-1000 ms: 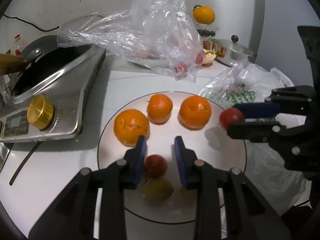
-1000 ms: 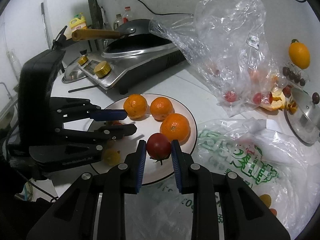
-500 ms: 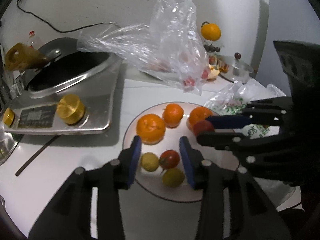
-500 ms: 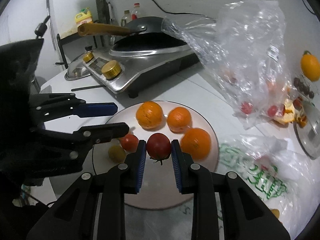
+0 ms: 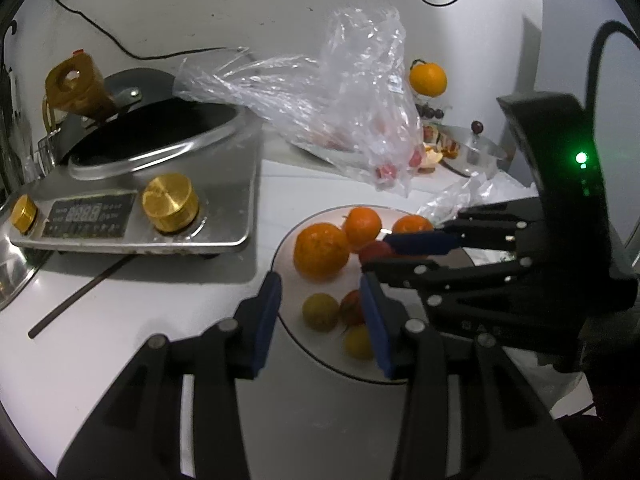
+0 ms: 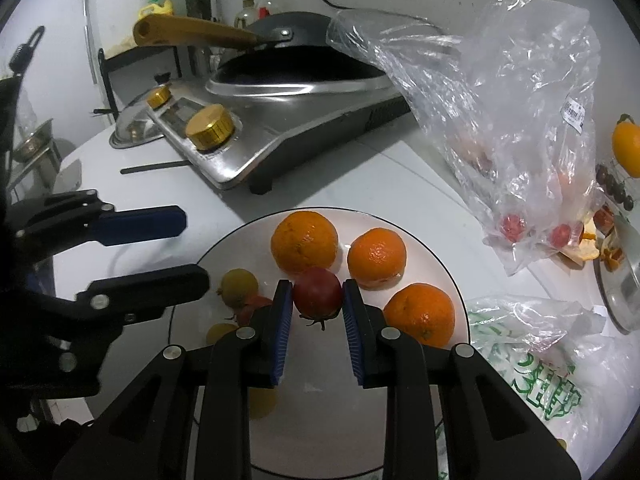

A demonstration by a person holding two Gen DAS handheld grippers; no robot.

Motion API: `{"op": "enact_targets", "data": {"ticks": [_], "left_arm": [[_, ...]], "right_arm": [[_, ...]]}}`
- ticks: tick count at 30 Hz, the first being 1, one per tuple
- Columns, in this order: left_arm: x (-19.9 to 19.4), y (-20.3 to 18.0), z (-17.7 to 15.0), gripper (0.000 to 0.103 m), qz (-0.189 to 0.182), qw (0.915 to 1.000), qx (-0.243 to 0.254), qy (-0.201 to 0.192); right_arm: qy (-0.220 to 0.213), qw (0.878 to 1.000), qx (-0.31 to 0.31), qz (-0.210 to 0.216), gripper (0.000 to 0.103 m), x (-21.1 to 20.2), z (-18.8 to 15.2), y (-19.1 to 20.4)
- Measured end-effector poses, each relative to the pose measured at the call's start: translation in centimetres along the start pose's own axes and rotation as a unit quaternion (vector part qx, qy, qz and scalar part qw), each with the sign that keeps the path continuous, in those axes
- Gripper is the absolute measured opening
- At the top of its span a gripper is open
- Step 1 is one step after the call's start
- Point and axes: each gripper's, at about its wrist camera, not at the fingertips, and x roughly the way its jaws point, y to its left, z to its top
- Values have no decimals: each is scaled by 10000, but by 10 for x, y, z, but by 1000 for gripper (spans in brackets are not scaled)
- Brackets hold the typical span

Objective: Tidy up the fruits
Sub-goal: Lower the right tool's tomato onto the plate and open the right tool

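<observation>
A white plate (image 6: 440,272) holds three oranges (image 6: 304,242), two small yellow fruits (image 6: 239,287) and a small red tomato (image 6: 256,303). My right gripper (image 6: 317,312) is shut on a dark red tomato (image 6: 317,294), held over the plate's middle just in front of the oranges. In the left wrist view the plate (image 5: 288,248) lies ahead, and the right gripper (image 5: 374,254) reaches in from the right with the tomato (image 5: 374,251). My left gripper (image 5: 320,316) is open and empty over the plate's left edge, near a yellow fruit (image 5: 319,312).
An induction cooker (image 6: 280,136) with a wok (image 6: 296,68) stands behind the plate to the left. A clear plastic bag (image 6: 520,128) with small red fruits lies at the back right. A printed bag (image 6: 532,360) lies right of the plate. A chopstick (image 5: 76,304) lies by the cooker.
My right gripper has carried the red tomato from the plate's right rim to over its middle. My left gripper has drawn back left, off the small fruits, and stayed open.
</observation>
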Motion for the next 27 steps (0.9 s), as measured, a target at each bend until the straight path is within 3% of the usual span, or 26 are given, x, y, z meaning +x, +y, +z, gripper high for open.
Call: {"op": "enact_targets", "data": {"ticks": [16,20,22,23,27], "left_arm": [[-1,3,-5,43,-69,9999,-52,89],[-1,2,-5,43,-40,9999,-53,94],[-2,3,-5,48,-16,9999,-65,98],[-3,3,-5,57,-9,9999,-85,87],[-9,1,-5,58,-2,9999,-91,50]], "right_arm": [[280,9995,21,-132,28,18,-4,1],[239,9996,55,-166,38,14,-3,1],[203,9996,73,-167,43,11,-3,0],[190,9996,78,-167,44,10,-3,0],[141,9997,79,-168,44,3,-4,1]]}}
